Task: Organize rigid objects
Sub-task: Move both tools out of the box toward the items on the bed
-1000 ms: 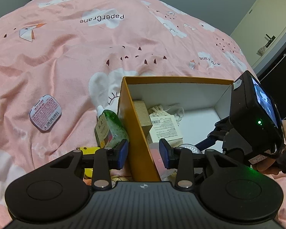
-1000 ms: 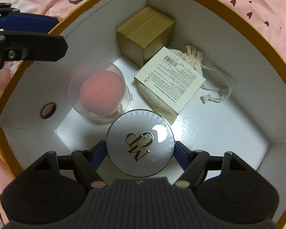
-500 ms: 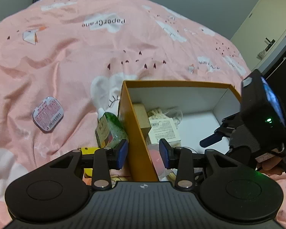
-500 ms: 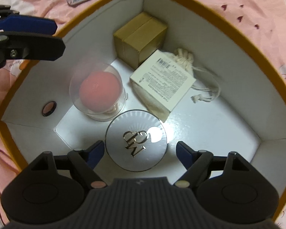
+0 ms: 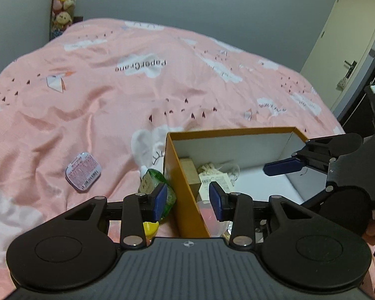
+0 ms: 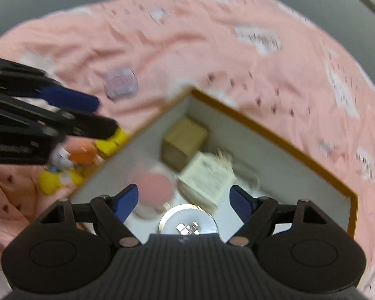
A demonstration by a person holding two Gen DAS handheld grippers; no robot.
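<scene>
Starting at my far left on the bed (image 5: 92, 105), the pink tin (image 5: 83, 174) lies flat on the quilt, well apart from everything and off to the left of my left tongs (image 5: 188, 201). It is squarish with rounded corners, so I judge it has no strong long axis to line up with. Nearer in, the green bottle (image 5: 157, 182) lies against the outside of the orange box (image 5: 185, 190), just beside my left tongs' left fingertip, neck pointing away from me, so its long axis runs roughly along my fingers. The left tongs are parted and hold nothing, straddling the box's near wall.

Below them sits a yellow toy (image 5: 150, 227), partly hidden.

Inside the box, the silver compact (image 6: 187, 221) rests on the floor beside the pink sponge case (image 6: 155, 187). My right tongs (image 6: 185, 201) hang above it, spread wide and empty.

I judge the left hand is the nearer one for the bottle or tin.
</scene>
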